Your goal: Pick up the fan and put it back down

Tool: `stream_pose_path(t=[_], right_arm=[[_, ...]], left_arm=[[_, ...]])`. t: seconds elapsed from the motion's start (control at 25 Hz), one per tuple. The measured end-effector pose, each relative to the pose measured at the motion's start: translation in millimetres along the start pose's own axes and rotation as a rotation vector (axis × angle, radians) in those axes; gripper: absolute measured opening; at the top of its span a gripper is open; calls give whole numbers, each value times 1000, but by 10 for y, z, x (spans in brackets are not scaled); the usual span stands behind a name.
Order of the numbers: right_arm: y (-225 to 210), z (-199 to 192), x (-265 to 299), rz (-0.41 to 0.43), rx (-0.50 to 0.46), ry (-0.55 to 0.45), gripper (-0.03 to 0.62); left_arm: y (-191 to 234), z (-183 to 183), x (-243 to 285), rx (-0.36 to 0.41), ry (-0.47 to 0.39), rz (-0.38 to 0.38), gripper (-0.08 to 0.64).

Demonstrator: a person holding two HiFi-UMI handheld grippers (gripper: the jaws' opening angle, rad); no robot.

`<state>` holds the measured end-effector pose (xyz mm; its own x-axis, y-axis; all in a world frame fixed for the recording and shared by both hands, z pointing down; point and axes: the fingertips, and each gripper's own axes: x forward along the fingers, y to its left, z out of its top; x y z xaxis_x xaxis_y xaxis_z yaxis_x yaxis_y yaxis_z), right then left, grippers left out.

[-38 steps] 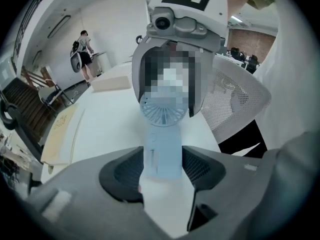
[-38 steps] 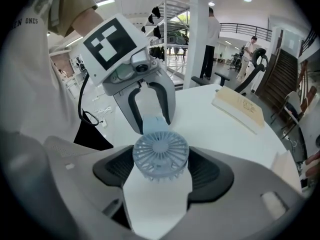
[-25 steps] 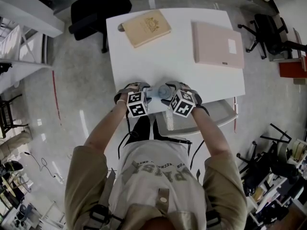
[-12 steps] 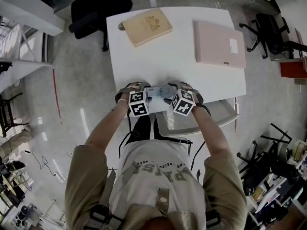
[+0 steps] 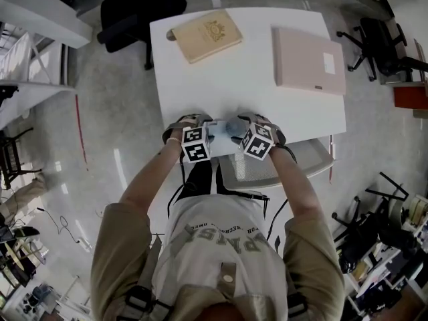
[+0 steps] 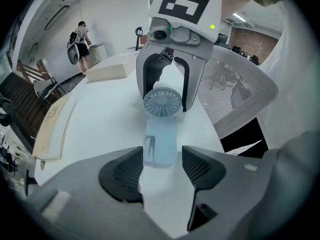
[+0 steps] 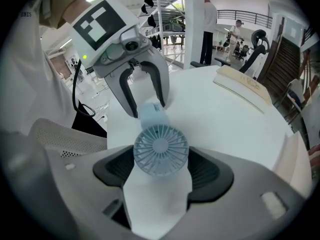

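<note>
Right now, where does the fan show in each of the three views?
Head view: the fan is near the picture's centre, at the table's near edge.
Left gripper view: centre, round head farthest away.
Right gripper view: lower centre, round head nearest.
Shared landmark: the tan book, at the top in the head view, left in the left gripper view, right in the right gripper view.

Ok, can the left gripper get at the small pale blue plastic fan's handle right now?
Probably yes: the handle end of the fan lies between the open jaws of the left gripper on the white table, nothing between; the right gripper is at the round head.
</note>
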<state>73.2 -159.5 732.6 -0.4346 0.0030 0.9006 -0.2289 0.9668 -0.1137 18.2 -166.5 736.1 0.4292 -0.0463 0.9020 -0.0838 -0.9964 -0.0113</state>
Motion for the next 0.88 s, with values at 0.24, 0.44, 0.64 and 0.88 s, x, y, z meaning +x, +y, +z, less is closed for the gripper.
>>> stream_pose_path(t=[0.24, 0.44, 0.64, 0.88], right_arm=[[-18, -7, 3, -3, 1, 3, 333], [-17, -3, 16, -4, -4, 0, 334], [-15, -13, 17, -3, -3, -1, 336], [-16, 15, -7, 11, 29, -21, 336]], left_arm=[[6, 12, 31, -6, 8, 0, 252], [33, -8, 31, -13, 15, 5, 252], [56, -12, 18, -24, 12, 12, 252], [67, -2, 0, -28, 7, 15, 252]])
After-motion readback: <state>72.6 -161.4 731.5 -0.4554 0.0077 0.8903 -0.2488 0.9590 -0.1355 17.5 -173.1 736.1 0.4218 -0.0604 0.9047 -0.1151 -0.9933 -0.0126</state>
